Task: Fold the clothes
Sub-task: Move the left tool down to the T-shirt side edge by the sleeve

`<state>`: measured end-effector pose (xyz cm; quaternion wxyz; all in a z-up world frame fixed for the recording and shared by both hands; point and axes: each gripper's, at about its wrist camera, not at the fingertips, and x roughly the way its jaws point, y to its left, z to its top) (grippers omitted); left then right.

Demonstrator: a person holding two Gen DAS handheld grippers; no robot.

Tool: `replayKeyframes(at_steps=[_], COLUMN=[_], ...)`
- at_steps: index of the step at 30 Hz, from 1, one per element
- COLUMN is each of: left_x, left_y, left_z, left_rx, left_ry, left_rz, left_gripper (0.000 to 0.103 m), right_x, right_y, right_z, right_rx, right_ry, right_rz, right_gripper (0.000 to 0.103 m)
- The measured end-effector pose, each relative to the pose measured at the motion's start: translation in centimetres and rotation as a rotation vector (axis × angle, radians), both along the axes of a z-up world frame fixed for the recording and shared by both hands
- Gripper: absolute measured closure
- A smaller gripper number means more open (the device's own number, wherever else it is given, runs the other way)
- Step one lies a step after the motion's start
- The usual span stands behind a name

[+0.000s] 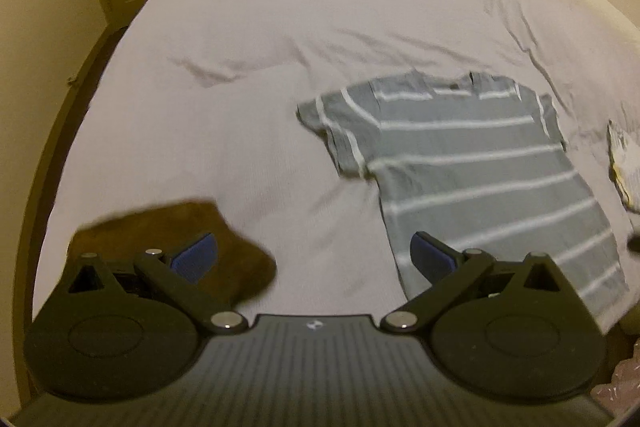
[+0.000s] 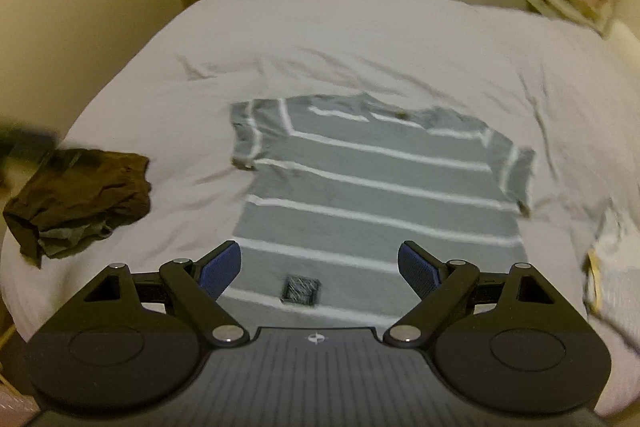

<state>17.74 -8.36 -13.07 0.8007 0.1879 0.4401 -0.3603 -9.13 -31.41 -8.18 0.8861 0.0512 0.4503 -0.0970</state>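
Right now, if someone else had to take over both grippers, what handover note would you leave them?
Left gripper: open, holding nothing, above the bed between the two garments.
Right gripper: open, holding nothing, over the shirt's lower hem.
Grey striped T-shirt: spread flat, sleeves out, collar at the far end.
Brown garment: crumpled near the bed's left edge.
White item at the right edge: too blurred to identify.
Done: shirt laid out. Left: every fold on the shirt, then the brown piece.

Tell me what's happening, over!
Both grippers, left and right, open, empty. Striped shirt flat on bed, unfolded. Brown clothes lie aside, clear.
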Motion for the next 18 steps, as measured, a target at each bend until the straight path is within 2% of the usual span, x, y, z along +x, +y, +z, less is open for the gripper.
replayKeyframes(at_steps=[2,6,9,11,14,18], left_x=[3.6,10.7,15.1,16.8,18.6,20.1], left_y=[-1.6,-5.0,-7.9,-9.9,-12.5,-14.9], left_z=[-1.1,-3.9,-6.9,-8.9,-11.9,-14.9], left_rx=[0.003,-0.02,-0.023,-0.002,0.036,0.043], left_ry=[0.013,0.041,0.046,0.024,0.002,-0.021], left_rz=[-0.043,-0.147,-0.245,-0.325,-0.446,-0.57], left_gripper=[0.006,0.012,0.025,0.04,0.055,0.056], right_x=[2.2,7.0,10.4,12.2,14.6,17.3], right_y=[1.5,4.3,6.0,6.6,7.2,7.6], right_z=[-0.6,-2.5,-4.4,-5.5,-7.6,-10.2], right_rx=[-0.051,-0.122,-0.168,-0.172,-0.156,-0.129], right_ry=[-0.002,0.02,0.046,0.058,0.083,0.099], right_rz=[0.037,0.089,0.13,0.148,0.161,0.182], right_gripper=[0.029,0.038,0.049,0.058,0.062,0.063])
